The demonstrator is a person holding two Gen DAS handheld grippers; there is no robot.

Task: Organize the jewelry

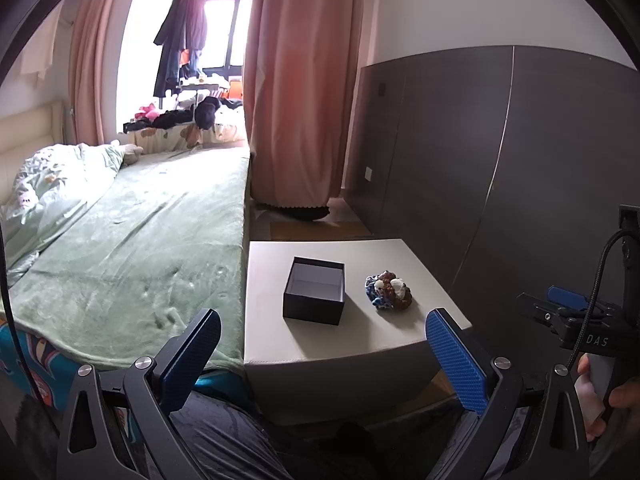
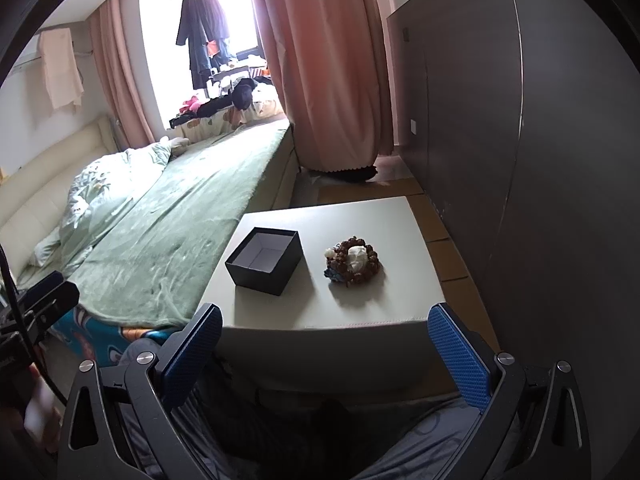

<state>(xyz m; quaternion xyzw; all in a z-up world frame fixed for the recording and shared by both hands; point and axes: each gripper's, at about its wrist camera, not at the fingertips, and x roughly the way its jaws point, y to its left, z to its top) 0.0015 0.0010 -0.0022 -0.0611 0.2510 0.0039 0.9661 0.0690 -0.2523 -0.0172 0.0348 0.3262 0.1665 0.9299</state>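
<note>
An open black box [image 1: 315, 295] with a white, empty inside stands on a low white table [image 1: 360, 336]. A pile of jewelry [image 1: 388, 290], brown, blue and white beads, lies to its right. Both also show in the right wrist view: the box [image 2: 264, 260] and the jewelry pile [image 2: 353, 263] on the table [image 2: 384, 308]. My left gripper [image 1: 324, 336] is open and empty, held in front of the table's near edge. My right gripper [image 2: 325, 330] is open and empty, also short of the near edge. The right gripper also appears at the left wrist view's right edge [image 1: 568, 312].
A bed with a green blanket [image 1: 132, 240] runs along the table's left side. A dark grey panelled wall [image 1: 520, 160] stands to the right. Pink curtains [image 1: 296, 100] and a window with hanging clothes are at the back. A person's legs lie below the grippers.
</note>
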